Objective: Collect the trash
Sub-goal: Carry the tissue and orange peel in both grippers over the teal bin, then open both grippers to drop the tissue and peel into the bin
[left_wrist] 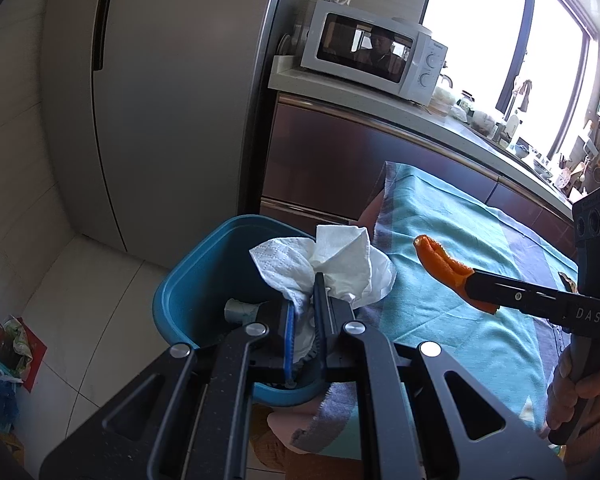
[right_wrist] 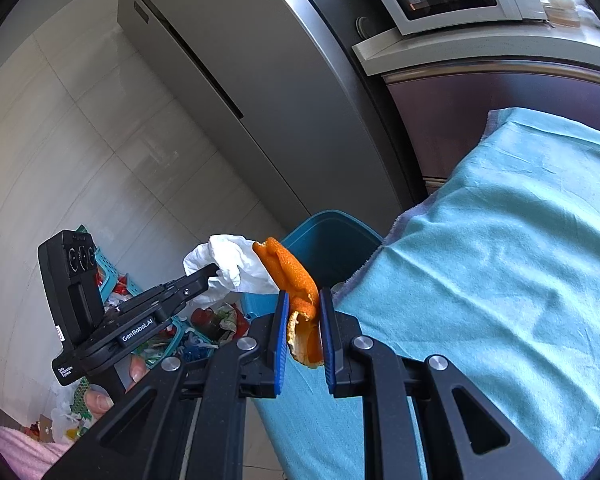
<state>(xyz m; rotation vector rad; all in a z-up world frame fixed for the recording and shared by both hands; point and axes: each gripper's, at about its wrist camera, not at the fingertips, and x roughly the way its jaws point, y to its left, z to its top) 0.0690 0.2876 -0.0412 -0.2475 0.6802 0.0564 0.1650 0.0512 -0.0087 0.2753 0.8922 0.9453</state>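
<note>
Crumpled tissue (left_wrist: pixel 332 264) sat pinched in my left hand-held gripper (left_wrist: pixel 304 300) above the blue bin (left_wrist: pixel 196 280); my right hand-held gripper (right_wrist: pixel 304 320) clamped orange peel (right_wrist: pixel 296 280) beside the bin, neither dropped yet.

We see the blue bin (left_wrist: pixel 196 280) mouth open, hemmed by the cloth-covered worktop (left_wrist: pixel 460 240) edge on one side; the fridge (left_wrist: pixel 160 100) stands behind.
</note>
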